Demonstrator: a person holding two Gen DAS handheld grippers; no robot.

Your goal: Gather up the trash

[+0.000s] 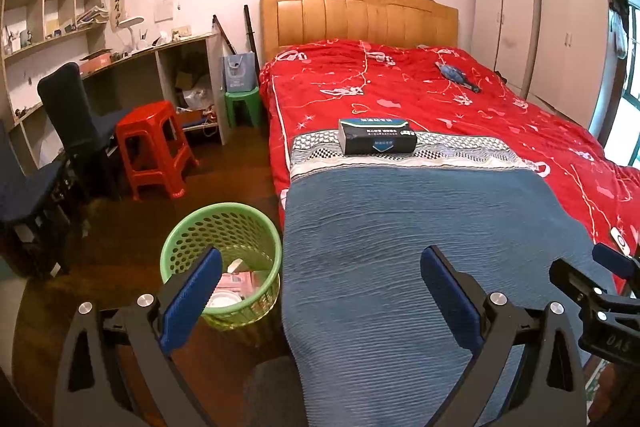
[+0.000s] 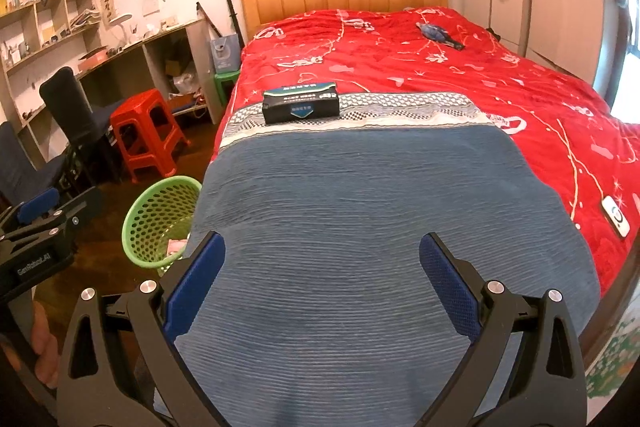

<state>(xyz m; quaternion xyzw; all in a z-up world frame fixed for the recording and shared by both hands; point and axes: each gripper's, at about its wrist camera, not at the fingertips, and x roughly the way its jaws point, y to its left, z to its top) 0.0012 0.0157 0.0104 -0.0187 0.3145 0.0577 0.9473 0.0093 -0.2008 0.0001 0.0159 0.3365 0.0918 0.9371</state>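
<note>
A green perforated waste basket (image 1: 221, 239) (image 2: 160, 223) stands on the floor by the bed's left side, with pink packaging (image 1: 240, 279) and a white round lid inside. A dark tissue box (image 1: 377, 136) (image 2: 301, 101) lies on the bed at the far edge of the blue blanket (image 1: 400, 247) (image 2: 360, 227). My left gripper (image 1: 320, 279) hangs open over the blanket's left edge, its left finger over the basket. My right gripper (image 2: 322, 267) is open above the blanket, holding nothing. Each gripper shows at the edge of the other's view.
The bed has a red quilt (image 1: 440, 95), a blue toy (image 1: 456, 75) and a white phone (image 2: 616, 217) at the right. A red stool (image 1: 154, 147), green stool (image 1: 242, 103), dark chairs (image 1: 72, 115), desk and shelves stand left. Wardrobes (image 1: 540, 27) are right.
</note>
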